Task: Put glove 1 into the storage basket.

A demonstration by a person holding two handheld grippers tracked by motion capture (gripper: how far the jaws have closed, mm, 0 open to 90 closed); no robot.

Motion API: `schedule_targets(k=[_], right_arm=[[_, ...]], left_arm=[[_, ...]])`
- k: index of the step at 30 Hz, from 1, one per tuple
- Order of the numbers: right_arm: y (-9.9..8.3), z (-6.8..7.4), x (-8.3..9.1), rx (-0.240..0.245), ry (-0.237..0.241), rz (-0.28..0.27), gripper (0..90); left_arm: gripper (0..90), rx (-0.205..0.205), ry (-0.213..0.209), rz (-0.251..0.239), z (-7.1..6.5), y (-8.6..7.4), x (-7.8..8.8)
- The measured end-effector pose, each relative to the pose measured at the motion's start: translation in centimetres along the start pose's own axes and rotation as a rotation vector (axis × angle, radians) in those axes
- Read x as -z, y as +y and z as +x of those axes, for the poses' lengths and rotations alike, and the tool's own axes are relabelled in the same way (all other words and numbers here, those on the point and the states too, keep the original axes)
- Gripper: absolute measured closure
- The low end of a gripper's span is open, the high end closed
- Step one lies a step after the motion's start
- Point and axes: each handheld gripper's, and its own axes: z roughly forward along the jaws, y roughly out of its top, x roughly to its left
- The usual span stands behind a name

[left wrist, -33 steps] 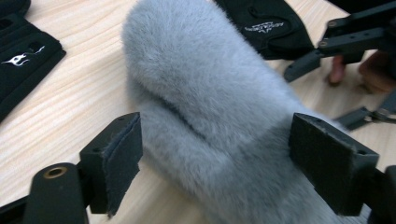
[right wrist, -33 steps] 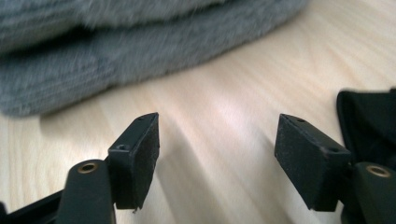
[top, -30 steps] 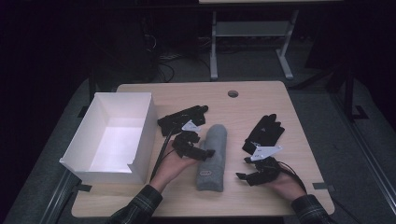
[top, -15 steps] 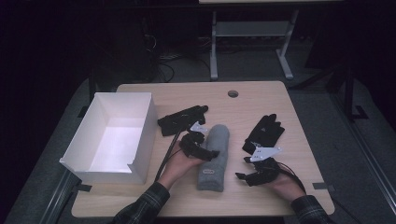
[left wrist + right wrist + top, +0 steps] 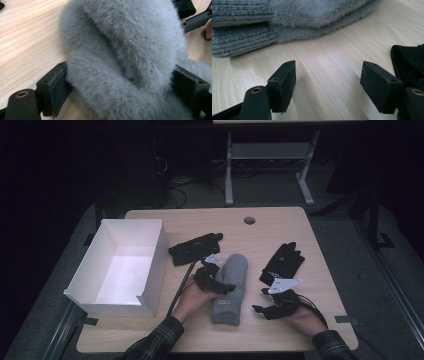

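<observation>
High view: we see a white box at the table's left, open top, nothing in it. A grey fuzzy mitten lies mid-table, cuff toward the person. The left gripper sits on the mitten's left edge. One black glove lies just beyond, between box and mitten; another black glove lies right of the mitten. The right gripper rests near the front edge, just below that glove.

Left gripper view: the mitten sits between the jaws, both pads against the fur, so we read it as clamped on the mitten.

Right gripper view: jaws apart, bare wood between them; mitten cuff ahead, black glove at the right.
</observation>
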Motion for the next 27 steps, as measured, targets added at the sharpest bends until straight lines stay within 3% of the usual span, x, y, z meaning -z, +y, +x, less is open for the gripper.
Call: schedule_targets(k=[4,8,13,15,19,27], right_arm=[[0.0,0.0,0.0,-0.006,0.000,0.001,28.5],[0.0,0.0,0.0,-0.006,0.000,0.001,28.6],[0.0,0.0,0.0,-0.006,-0.001,0.001,28.7],[0.0,0.0,0.0,-0.006,-0.001,0.000,28.8],[0.0,0.0,0.0,-0.006,-0.001,0.000,28.8],[-0.1,0.0,0.0,-0.006,-0.002,-0.010,28.3]], left_arm=[[24.3,-0.017,-0.027,0.027,-0.2,0.1,0.2],[41.7,-0.010,-0.079,0.042,-0.2,0.2,0.3],[56.8,-0.018,-0.108,0.065,-0.1,0.4,0.3],[62.2,-0.043,-0.103,0.068,-0.3,0.5,0.4],[67.4,-0.093,-0.084,0.055,-0.7,0.5,0.6],[69.8,-0.099,-0.103,0.031,-1.0,1.1,1.8]])
